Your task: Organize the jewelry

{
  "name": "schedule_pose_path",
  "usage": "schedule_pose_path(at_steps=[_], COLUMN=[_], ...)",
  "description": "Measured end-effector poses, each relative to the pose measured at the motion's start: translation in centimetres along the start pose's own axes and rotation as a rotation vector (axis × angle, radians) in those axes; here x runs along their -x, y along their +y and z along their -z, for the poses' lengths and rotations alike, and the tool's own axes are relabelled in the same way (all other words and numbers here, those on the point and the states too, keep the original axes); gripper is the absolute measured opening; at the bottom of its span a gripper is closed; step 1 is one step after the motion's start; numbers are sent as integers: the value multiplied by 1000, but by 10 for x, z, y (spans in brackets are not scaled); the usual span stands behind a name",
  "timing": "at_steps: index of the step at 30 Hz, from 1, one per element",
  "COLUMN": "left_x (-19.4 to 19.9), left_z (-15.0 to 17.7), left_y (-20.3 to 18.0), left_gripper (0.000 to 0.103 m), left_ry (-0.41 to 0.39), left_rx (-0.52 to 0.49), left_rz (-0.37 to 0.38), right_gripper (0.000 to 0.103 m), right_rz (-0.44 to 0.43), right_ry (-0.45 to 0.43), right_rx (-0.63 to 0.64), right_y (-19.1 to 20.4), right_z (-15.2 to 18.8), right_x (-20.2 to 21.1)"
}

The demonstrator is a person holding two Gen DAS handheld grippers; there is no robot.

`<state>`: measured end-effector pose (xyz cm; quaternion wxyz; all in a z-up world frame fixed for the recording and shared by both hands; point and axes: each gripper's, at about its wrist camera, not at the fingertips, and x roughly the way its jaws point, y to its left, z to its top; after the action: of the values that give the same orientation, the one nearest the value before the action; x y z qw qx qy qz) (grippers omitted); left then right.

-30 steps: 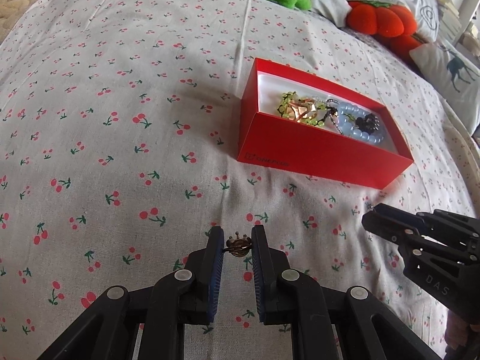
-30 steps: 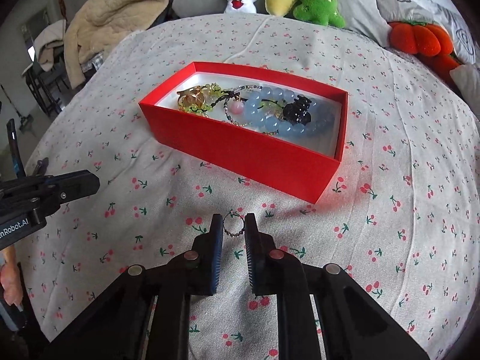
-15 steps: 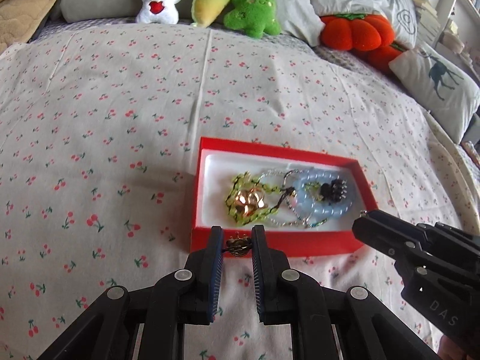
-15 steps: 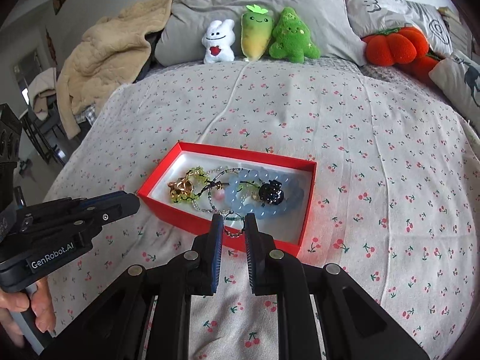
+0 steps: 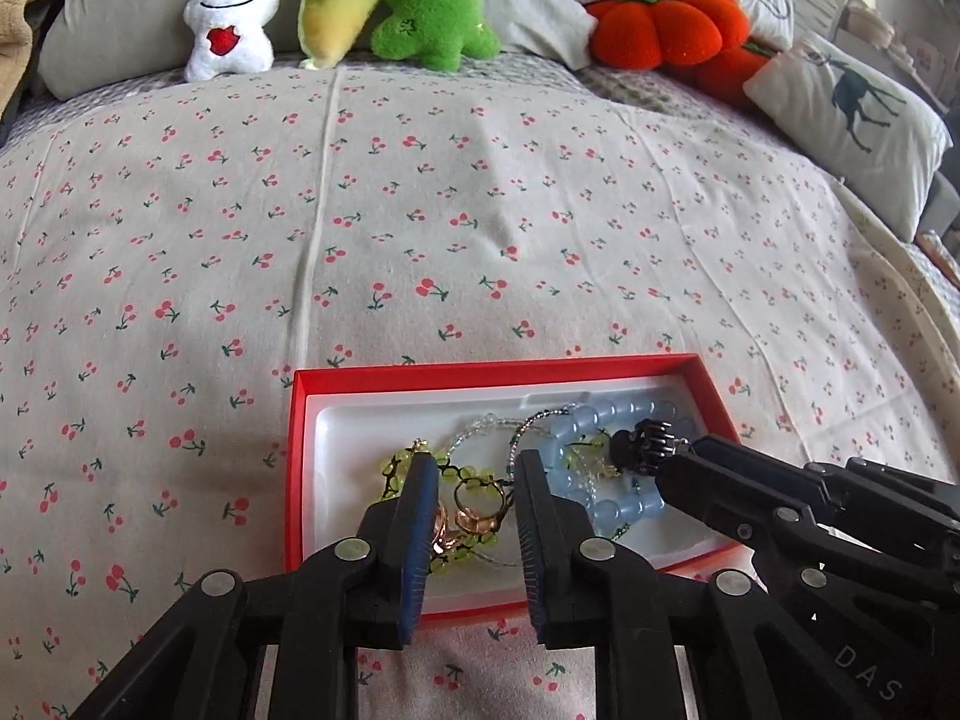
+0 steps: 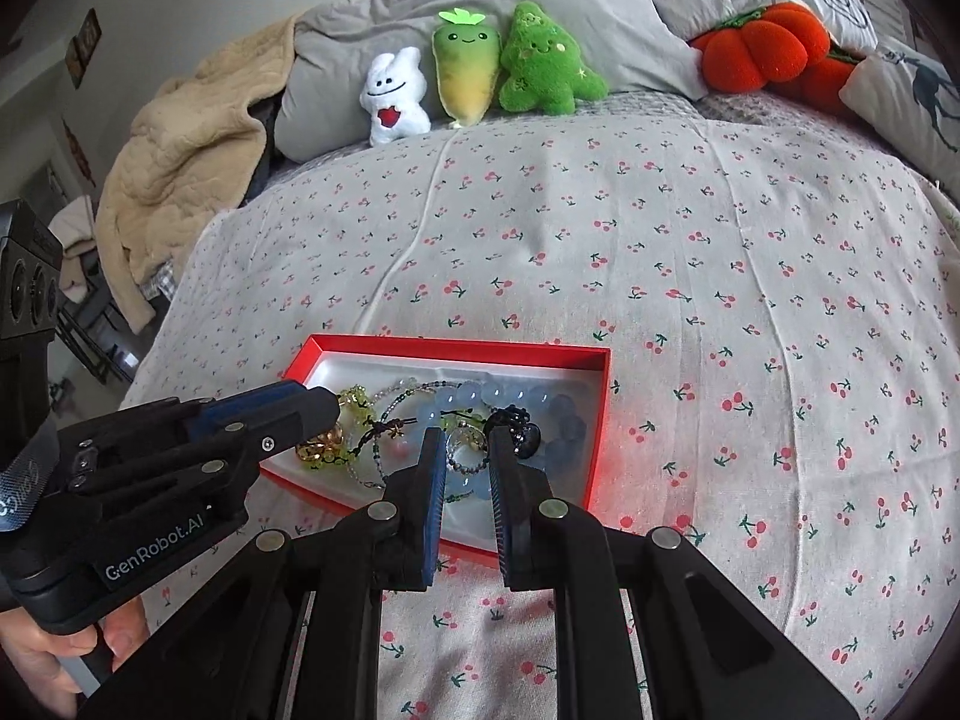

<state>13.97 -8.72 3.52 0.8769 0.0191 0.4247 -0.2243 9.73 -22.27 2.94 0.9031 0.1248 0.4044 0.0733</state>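
A red box (image 5: 295, 450) with a white lining lies on the cherry-print bedspread; it also shows in the right wrist view (image 6: 602, 414). It holds a green bead bracelet (image 5: 396, 468), a pale blue bead bracelet (image 5: 624, 507), a black hair claw (image 5: 639, 450) and gold pieces. My left gripper (image 5: 474, 489) is open over the box's left half, with a gold ring (image 5: 477, 495) lying between its fingers. My right gripper (image 6: 467, 450) is open over the box's middle, with a small beaded ring (image 6: 465, 450) between its fingers.
Plush toys (image 5: 336, 6) and an orange pumpkin cushion (image 5: 660, 30) line the head of the bed. A deer-print pillow (image 5: 852, 120) lies at the right. A beige blanket (image 6: 180, 162) hangs at the left edge of the bed.
Both grippers moved forward from the bedspread to above the box and opened. The gold ring and the beaded ring, pinched before, now sit loose between the spread fingers.
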Motion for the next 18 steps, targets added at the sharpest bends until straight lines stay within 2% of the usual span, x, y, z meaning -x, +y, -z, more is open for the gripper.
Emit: schedule_pose_path(at_steps=[7,9,10,13,15,18], left_x=[5,7,9,15,19,27], left_z=[1,3,4,8,11,19], left_y=[7,10,11,15,19,21], left_gripper=[46,55,62,73,81,86], left_ry=[-7,1,4,16,38,63], left_rx=[7,6,7,16,31,56], left_rz=[-48,-76,-92,-138,-156,-170], right_gripper=[17,17,20,51,53,53], right_rz=[0,4,6,8,17,47], right_ry=[12,19,28,22,13,41], right_rx=[-4,0,1,-4,-1,-9], right_y=[-1,2,3,5,7,8], right_z=[-1,-1,-2,-2,-1,2], right_x=[-6,-7,-7,-1,8,17])
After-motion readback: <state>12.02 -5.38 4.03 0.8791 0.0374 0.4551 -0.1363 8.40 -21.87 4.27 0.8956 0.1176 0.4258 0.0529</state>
